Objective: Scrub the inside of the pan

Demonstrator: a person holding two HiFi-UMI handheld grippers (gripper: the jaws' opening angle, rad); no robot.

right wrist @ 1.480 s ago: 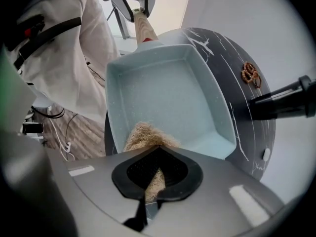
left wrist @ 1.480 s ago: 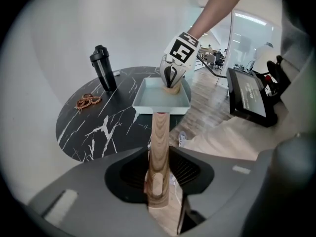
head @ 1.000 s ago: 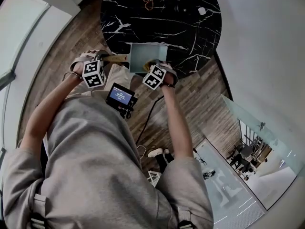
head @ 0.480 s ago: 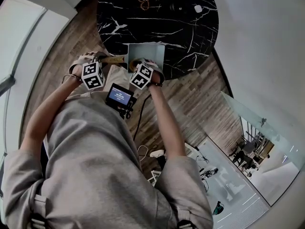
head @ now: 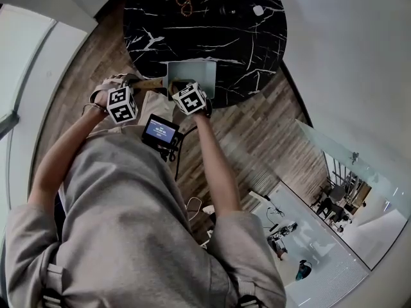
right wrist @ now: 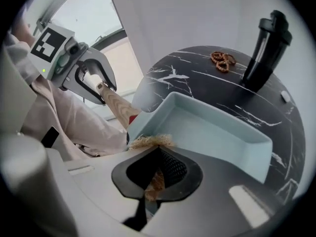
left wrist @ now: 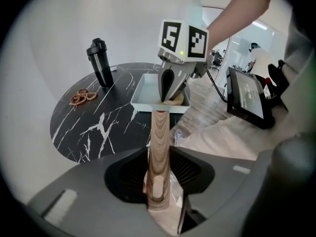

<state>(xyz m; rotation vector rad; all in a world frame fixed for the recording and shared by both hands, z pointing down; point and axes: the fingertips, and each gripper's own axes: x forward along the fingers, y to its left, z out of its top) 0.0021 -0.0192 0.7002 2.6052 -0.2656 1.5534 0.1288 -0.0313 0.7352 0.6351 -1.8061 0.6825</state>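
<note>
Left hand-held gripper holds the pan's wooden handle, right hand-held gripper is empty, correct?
Not empty: the right gripper view shows the right hand-held gripper shut on a tan fibre scrubber at the pan. The left hand-held gripper does hold the wooden handle.

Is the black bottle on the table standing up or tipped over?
Upright: the black bottle stands on its base on the table, cap at the top, in both gripper views.

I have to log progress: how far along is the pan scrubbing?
Done: the left gripper is clamped on the wooden handle, steadying the pan. In hand: the right gripper pinches a fibre scrubber at the corner by the handle. Left: unclear; the pan floor looks bare, no suds or dirt to judge by.
</note>
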